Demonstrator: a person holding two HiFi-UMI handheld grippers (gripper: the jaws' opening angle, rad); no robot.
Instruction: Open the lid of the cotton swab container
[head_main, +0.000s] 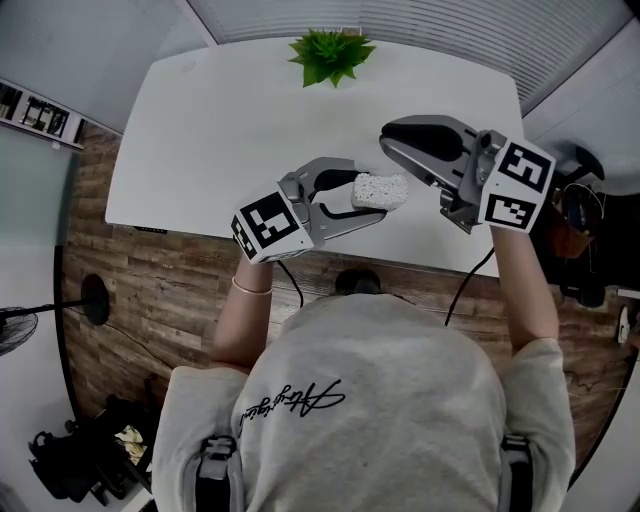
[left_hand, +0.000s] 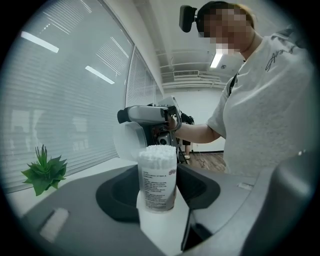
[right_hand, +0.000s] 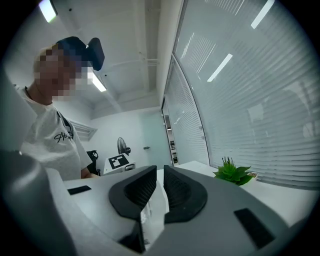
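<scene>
cotton swab container (head_main: 381, 190) is clamped in the left hand-held gripper (head_main: 362, 200) as an anchor — the right hand-held gripper (right_hand: 159, 172) pinches its lid (left_hand: 126, 141) clear.

The tabletop (head_main: 200, 130) offers open passage across its left and middle; only a potted plant (head_main: 331, 55) stands in the way, at the far edge.

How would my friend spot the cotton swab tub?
Start at the white table with the green plant at its far edge. Over the near edge, the left gripper holds the cotton swab container: a small clear tub packed with white tips, lid swung open, the only tub around.
</scene>
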